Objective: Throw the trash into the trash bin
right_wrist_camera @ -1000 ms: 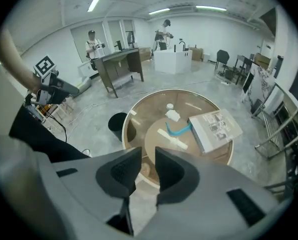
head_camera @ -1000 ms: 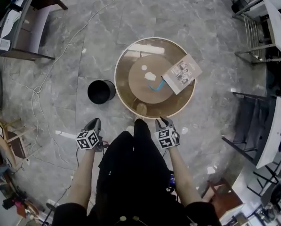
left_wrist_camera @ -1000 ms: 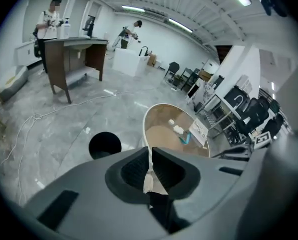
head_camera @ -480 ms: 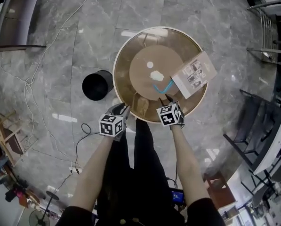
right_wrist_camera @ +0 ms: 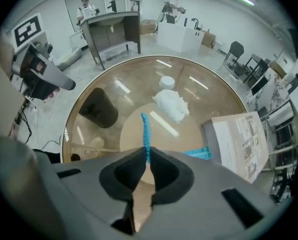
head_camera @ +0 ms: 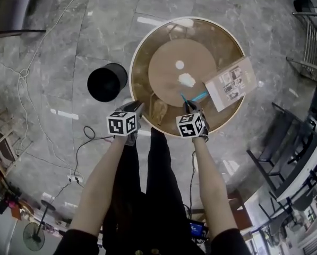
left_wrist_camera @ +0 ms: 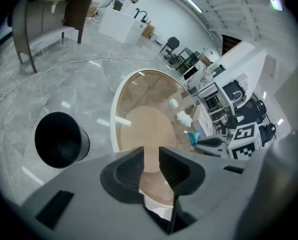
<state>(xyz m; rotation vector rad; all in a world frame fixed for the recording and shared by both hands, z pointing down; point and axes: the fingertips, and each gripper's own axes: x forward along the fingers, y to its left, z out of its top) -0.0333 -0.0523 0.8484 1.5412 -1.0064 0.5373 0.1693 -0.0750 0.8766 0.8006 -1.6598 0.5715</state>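
Grey marble floor (head_camera: 110, 15) spread under a round glass-topped table (head_camera: 211, 36) — a white cable (head_camera: 23, 72) trailed across it, black chairs (head_camera: 277, 161) stood at the right edge.

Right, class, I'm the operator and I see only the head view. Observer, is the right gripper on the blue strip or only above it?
Observer: On it. In the right gripper view the right gripper has its jaws closing on the blue strip, which stands upright between the pads.
Operator: And the left gripper?
Observer: The left gripper view shows the left gripper with its jaws slightly apart and nothing between them.
Operator: Is anyone nearby?
Observer: Yes. The right gripper view shows a person by the dark desk and another person at the white counter.
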